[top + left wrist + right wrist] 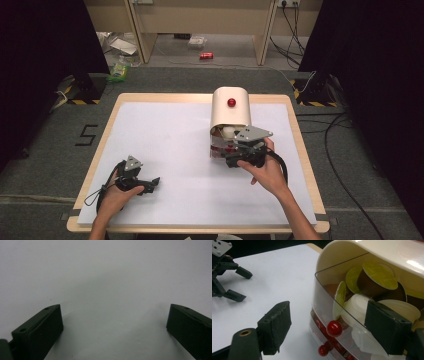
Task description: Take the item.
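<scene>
Right claw [235,150] sits spread wide at the pod drawer [342,315] of the cream box [230,107], center-right of frame, one jaw inside among the pods. Left claw [156,181] rests released, lower left on the counter [165,145].

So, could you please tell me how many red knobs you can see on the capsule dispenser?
3: one on the dispenser's white top, two on the clear drawer fronts, upper and lower. Others may be hidden.
</scene>
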A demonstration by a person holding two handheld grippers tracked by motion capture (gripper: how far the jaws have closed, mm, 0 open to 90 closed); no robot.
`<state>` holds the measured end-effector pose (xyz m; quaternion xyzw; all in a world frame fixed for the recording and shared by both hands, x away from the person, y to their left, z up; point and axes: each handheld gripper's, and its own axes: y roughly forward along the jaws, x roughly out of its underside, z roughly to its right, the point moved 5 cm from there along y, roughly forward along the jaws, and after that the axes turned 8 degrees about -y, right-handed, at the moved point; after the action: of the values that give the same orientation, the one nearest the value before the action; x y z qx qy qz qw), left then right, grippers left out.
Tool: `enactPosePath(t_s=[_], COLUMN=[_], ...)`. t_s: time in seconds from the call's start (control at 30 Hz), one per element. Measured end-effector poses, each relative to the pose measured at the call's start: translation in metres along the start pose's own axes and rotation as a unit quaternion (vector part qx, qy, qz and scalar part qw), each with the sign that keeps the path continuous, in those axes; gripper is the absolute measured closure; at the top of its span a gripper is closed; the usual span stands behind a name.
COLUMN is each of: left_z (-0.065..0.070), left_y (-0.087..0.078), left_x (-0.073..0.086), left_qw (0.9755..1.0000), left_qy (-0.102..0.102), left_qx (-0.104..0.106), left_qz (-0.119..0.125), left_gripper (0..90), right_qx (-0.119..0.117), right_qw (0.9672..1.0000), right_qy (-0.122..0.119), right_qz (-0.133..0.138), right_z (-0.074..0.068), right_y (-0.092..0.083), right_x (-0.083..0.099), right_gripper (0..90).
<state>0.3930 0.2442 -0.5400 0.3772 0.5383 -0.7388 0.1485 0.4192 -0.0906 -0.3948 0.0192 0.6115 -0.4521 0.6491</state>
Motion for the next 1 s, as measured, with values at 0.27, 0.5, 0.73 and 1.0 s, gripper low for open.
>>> enactPosePath(t_s=[0.27,0.5,0.73,1.0], left_z=[0.000,0.000,0.000,0.000], left_y=[0.000,0.000,0.000,0.000], left_x=[0.000,0.000,0.000,0.000], left_qw=[1.0000,1.0000,1.0000,1.0000], left_qy=[0.000,0.000,-0.001,-0.001], left_qx=[0.000,-0.001,0.000,-0.001], left_qz=[0.000,0.001,0.001,0.001], left_gripper=[0.0,0.0,0.0,0.0], right_qx=[-0.011,-0.027,-0.036,-0.041], right_qw=[0.9999,0.9996,0.9992,0.9990], right_qy=[-0.001,-0.011,-0.016,-0.020], right_qz=[-0.006,-0.005,-0.002,-0.002], right_z=[-0.004,-0.015,-0.026,-0.032], right_y=[-0.005,-0.014,-0.023,-0.027], right_x=[0.001,0.006,0.011,0.014], right_gripper=[21.8,21.9,22.4,22.5])
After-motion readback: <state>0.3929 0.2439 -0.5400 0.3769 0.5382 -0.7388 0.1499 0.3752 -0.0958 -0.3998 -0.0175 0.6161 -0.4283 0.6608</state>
